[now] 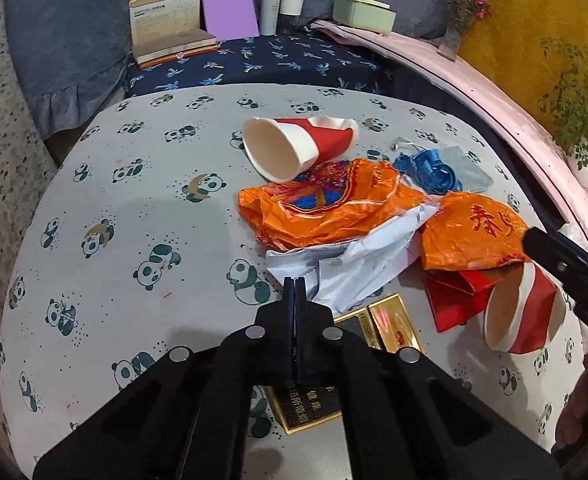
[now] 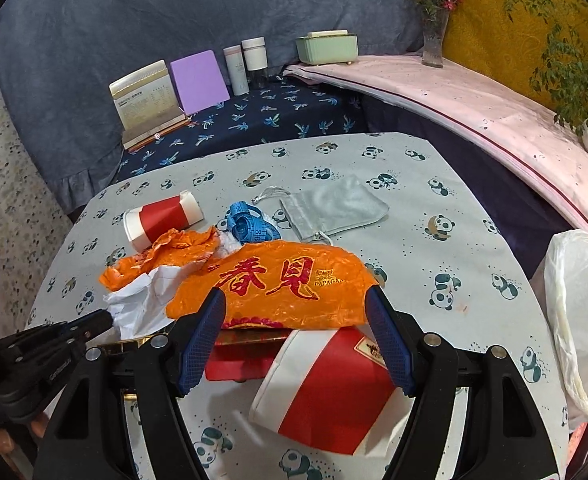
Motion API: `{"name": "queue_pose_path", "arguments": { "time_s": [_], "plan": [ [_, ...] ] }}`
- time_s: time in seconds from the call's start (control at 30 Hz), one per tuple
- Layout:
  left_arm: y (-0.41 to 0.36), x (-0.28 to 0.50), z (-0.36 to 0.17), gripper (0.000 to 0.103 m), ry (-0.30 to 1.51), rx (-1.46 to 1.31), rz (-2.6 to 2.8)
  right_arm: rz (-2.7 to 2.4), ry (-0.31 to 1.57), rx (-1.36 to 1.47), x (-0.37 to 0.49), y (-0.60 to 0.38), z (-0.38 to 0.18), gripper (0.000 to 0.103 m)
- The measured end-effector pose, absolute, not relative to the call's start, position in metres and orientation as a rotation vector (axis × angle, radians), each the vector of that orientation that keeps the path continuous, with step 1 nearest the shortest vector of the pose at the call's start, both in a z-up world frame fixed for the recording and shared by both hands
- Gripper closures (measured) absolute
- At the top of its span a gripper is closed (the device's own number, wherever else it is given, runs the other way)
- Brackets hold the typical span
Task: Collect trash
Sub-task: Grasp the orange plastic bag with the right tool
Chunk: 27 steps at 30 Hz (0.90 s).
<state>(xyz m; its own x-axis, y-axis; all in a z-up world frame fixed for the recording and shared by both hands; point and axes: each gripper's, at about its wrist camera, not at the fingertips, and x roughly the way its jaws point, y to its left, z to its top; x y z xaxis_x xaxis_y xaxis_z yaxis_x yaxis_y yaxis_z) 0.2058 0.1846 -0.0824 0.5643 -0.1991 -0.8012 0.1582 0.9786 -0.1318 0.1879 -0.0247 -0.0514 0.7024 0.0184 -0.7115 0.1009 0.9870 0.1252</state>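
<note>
Blue-padded fingers of the right gripper stand wide apart over the near red-and-white paper cup, which lies on its side on the panda-print tablecloth. Left of that cup, the left gripper is pressed closed with nothing between its fingers, tips near crumpled white paper. Just beyond the cup lie orange snack wrappers, then a blue tape measure, a grey drawstring pouch and a second cup.

Panda-print table, mustard wall

cup before wrapper | pouch behind | bag right
</note>
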Motion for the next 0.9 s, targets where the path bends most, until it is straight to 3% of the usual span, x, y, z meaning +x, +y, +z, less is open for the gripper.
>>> {"name": "queue_pose_path", "arguments": {
  "time_s": [0.27,0.37,0.43,0.47,0.5,0.6,0.73,0.8,0.87,0.9],
  "plan": [
    [0.174,0.198,-0.074,0.103,0.935,-0.054,-0.24,-0.069,0.802,0.196,0.193,-0.045,-0.057,0.034],
    [0.172,0.2,-0.076,0.097,0.951,-0.065,-0.235,-0.06,0.821,0.205,0.197,-0.051,-0.061,0.03],
    [0.172,0.203,-0.077,0.074,0.939,-0.054,-0.206,-0.04,0.829,0.202,0.2,-0.051,-0.063,0.029],
    [0.173,0.203,-0.077,0.053,0.932,-0.052,-0.194,-0.033,0.834,0.198,0.202,-0.051,-0.064,0.028],
    [0.175,0.204,-0.075,0.039,0.908,-0.05,-0.17,-0.025,0.84,0.193,0.204,-0.05,-0.066,0.028],
    [0.174,0.21,-0.075,0.025,0.883,-0.029,-0.161,0.004,0.857,0.192,0.211,-0.047,-0.072,0.028],
    [0.169,0.225,-0.084,0.024,0.909,0.002,-0.18,0.032,0.867,0.198,0.217,-0.045,-0.078,0.03],
    [0.165,0.228,-0.086,0.043,0.919,0.0,-0.205,0.043,0.867,0.191,0.218,-0.043,-0.079,0.041],
    [0.161,0.229,-0.087,0.055,0.937,0.006,-0.219,0.052,0.87,0.182,0.217,-0.041,-0.079,0.058],
    [0.159,0.228,-0.087,0.071,0.935,0.011,-0.221,0.052,0.866,0.179,0.216,-0.041,-0.078,0.062]
  ]
}}
